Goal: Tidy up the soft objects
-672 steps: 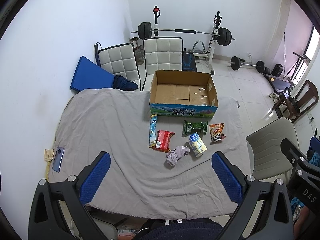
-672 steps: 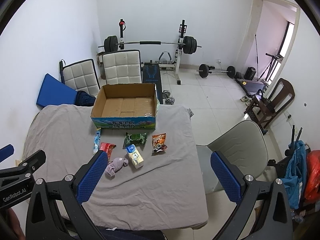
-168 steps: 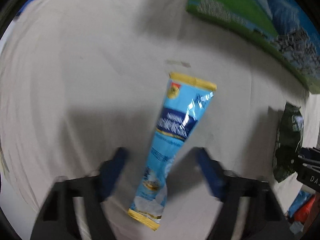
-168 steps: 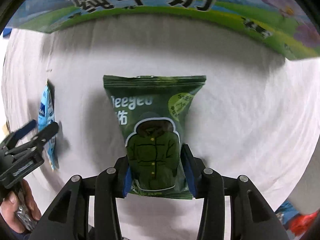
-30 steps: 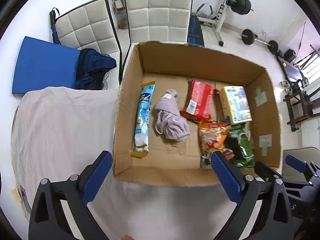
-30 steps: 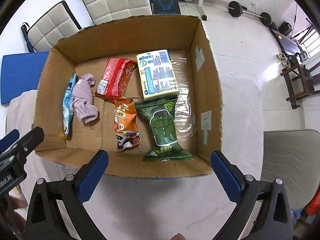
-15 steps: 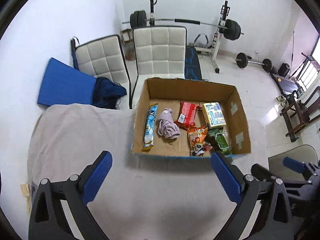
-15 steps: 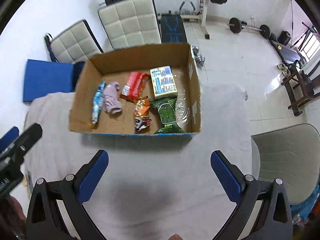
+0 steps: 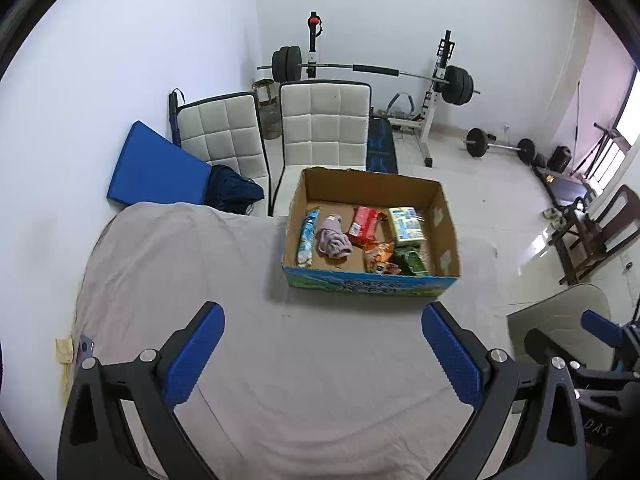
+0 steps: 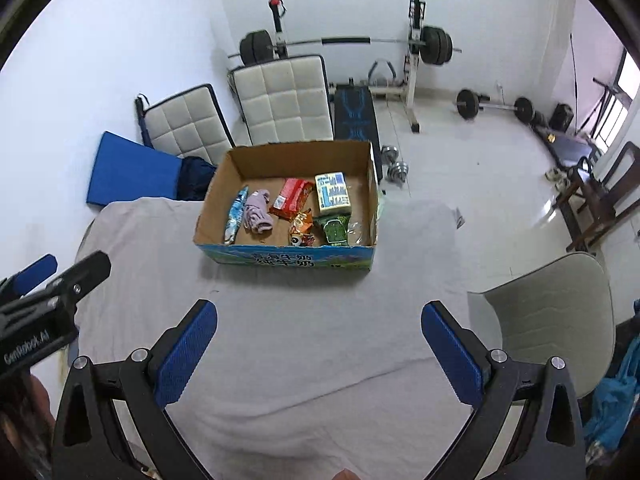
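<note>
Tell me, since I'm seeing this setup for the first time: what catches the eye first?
The open cardboard box on the grey-covered table, holding colourful snack packets and a lilac cloth. Behind it, two white quilted chairs and a loaded barbell rack against the wall.

One cardboard box [image 10: 288, 260] holds six soft items: one blue packet [image 10: 236, 214], one lilac cloth [image 10: 258, 210], one red packet [image 10: 291, 197], one yellow carton [image 10: 332, 193], one orange packet [image 10: 301, 230], one green packet [image 10: 332, 232]. Two padded chairs [image 9: 324, 128] stand behind.
</note>
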A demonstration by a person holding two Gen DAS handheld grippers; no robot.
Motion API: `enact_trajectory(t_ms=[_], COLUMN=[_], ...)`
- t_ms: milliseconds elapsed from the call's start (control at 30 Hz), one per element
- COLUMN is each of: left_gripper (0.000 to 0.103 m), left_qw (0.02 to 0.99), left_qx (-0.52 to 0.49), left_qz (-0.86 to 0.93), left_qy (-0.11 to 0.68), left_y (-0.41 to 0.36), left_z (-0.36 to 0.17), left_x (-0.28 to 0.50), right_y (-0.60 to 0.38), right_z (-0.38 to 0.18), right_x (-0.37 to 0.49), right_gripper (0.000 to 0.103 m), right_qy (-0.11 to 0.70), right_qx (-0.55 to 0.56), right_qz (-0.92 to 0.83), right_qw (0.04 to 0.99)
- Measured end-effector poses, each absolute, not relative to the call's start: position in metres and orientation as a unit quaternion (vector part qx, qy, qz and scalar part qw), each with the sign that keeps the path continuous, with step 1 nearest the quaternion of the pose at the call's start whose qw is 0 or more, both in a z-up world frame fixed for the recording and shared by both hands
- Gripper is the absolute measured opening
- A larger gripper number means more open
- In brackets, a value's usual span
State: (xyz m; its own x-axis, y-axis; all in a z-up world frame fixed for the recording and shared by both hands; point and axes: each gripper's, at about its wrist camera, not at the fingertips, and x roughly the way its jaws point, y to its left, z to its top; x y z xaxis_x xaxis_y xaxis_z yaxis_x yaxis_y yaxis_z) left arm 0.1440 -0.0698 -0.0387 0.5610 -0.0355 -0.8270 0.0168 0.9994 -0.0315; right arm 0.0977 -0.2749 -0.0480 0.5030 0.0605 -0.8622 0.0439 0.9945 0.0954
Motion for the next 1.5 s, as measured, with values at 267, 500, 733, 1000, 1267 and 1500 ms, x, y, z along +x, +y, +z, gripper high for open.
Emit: enact_trajectory(t_ms=[267,500,733,1000,1267,1500], left_gripper=[0.101,0.101,0.102,0.103,0.103,0.103], left_qw=[0.890,0.901,0.909,0.913,0.918,0.917], left_qx=[-0.002,0.000,0.000,-0.002,-0.002,-0.004], left_qz=[-0.031,-0.033,-0.035,-0.021,-0.010,-0.009], left_qy=[0.454,0.433,0.416,0.407,0.398,0.399], left_y=[-0.080,-0.082,-0.083,-0.077,-0.071,-0.069], left_z=[-0.005,0.010,0.011,0.007,0.009,0.010], left_x=[0.108,0.098,0.105,0.123,0.132,0.134], right_y=[-0.274,-0.276,-0.282,-0.287,-0.290,-0.289], right_z=[-0.007,0.024,0.032,0.029,0.025,0.025], right_x=[0.042,0.017,0.029,0.055,0.071,0.077], right_gripper=[0.103,0.103,0.103,0.103,0.103,0.103], right_qy=[0.471,0.444,0.432,0.422,0.420,0.418], right_qx=[0.063,0.051,0.056,0.054,0.048,0.048], right_qz=[0.016,0.003,-0.013,-0.040,-0.051,-0.047], right_qw=[0.880,0.894,0.900,0.904,0.905,0.906])
